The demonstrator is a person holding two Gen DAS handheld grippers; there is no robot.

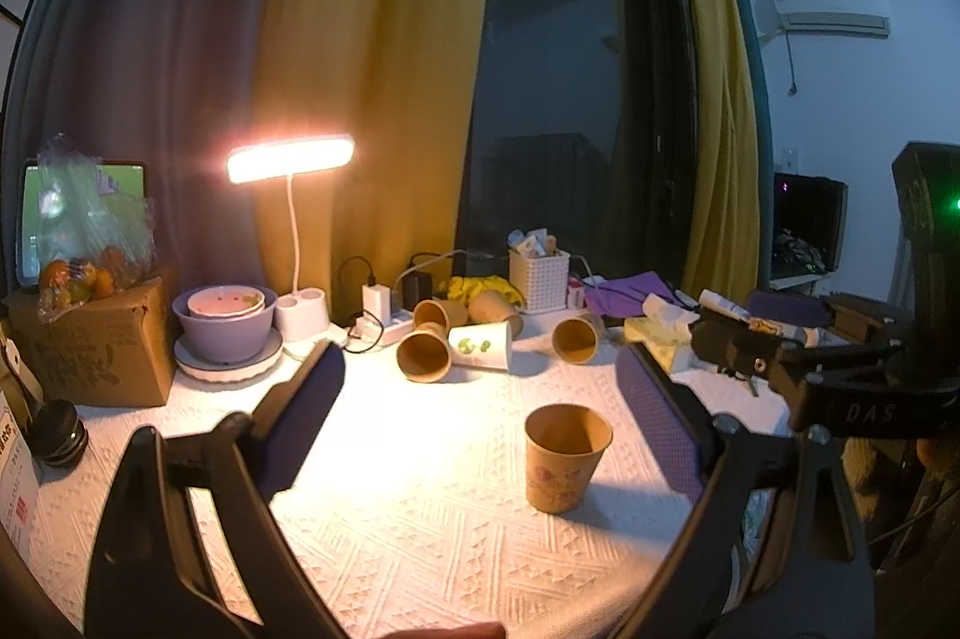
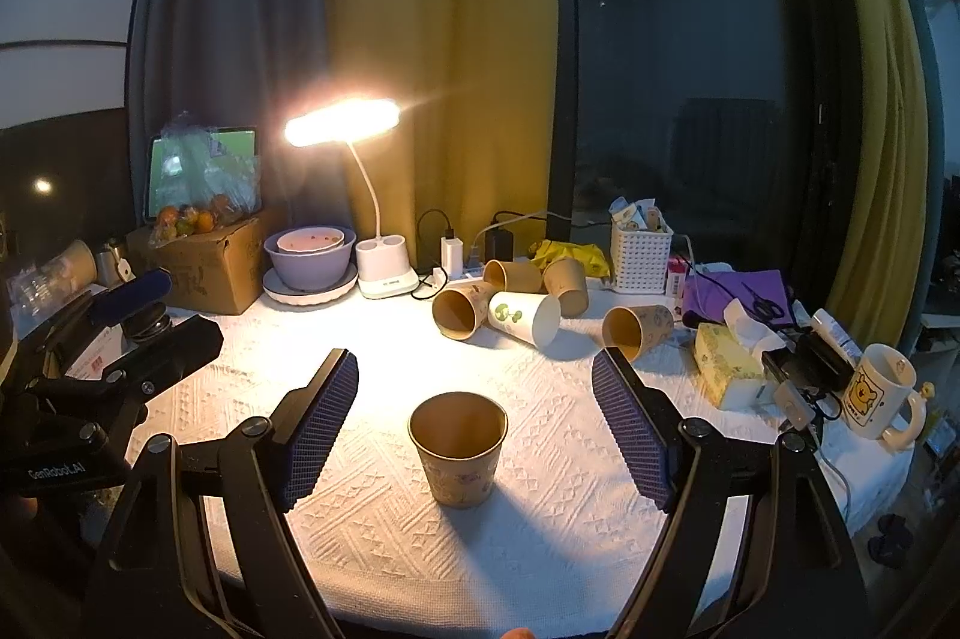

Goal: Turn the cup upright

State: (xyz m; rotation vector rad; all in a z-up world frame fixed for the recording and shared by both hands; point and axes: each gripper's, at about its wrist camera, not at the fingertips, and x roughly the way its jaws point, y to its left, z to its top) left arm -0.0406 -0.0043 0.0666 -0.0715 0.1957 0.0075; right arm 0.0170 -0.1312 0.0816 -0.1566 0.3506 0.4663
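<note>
Here the cup (image 2: 458, 447) stands upright, apart between the right gripper's (image 2: 474, 429) spread fingers.

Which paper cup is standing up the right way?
The brown cup nearest the right claw, alone on the white cloth, mouth up. The other paper cups lie tipped on their sides near the lamp.

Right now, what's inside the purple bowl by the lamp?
A smaller pale bowl with dark specks sits nested inside the purple bowl, which rests on a white plate. Anything beneath the inner bowl is covered.
</note>
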